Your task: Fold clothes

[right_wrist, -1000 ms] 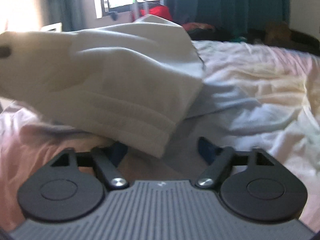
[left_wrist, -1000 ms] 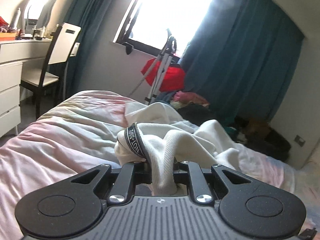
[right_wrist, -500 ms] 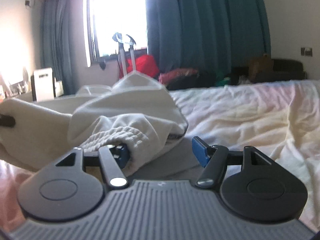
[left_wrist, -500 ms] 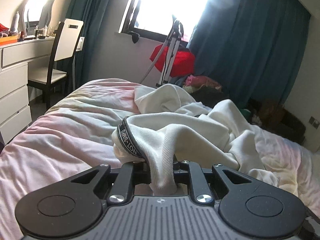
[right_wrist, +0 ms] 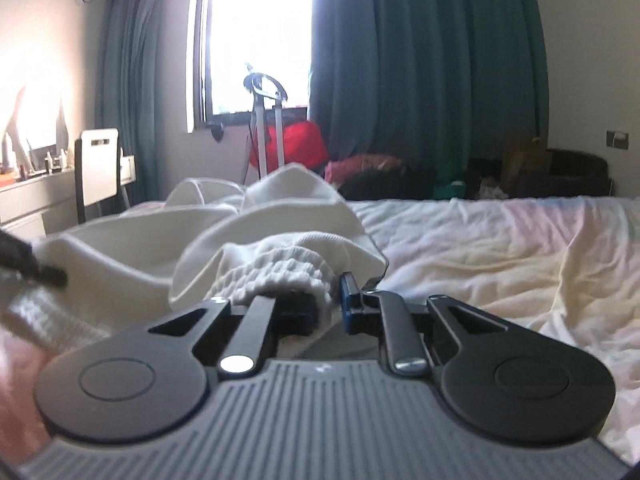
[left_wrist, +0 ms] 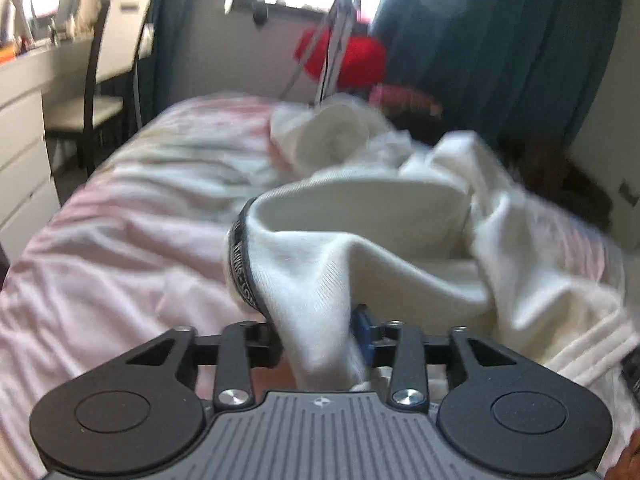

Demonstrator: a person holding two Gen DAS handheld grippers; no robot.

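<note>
L gripper (left_wrist: 320, 336), bottom centre of its view: jaws opening, w/ a fold of the white garment (left_wrist: 360, 248) still hanging between them; blue pad on the right side sits against the cloth, grip looks slack, not pinched. A dark printed neck band (left_wrist: 240, 264) curls just above the left jaw.

R gripper (right_wrist: 326, 304), lower centre of its view: jaws closing on the garment's ribbed cuff (right_wrist: 280, 272), which bunches over the left finger w/ the blue right pad at its edge; can't tell if pads press it yet.

Garment lies heaped on the bed (right_wrist: 500, 248), mid-frame in both views, spreading to the lower right in the L view. Sheet is pale pink-white, creased.

Beyond: teal curtains (right_wrist: 420, 80) upper right, bright window (right_wrist: 260, 32) top centre, red bag (right_wrist: 300, 144) under it, white chair (left_wrist: 116, 52) and dresser (left_wrist: 20, 128) at upper left.
</note>
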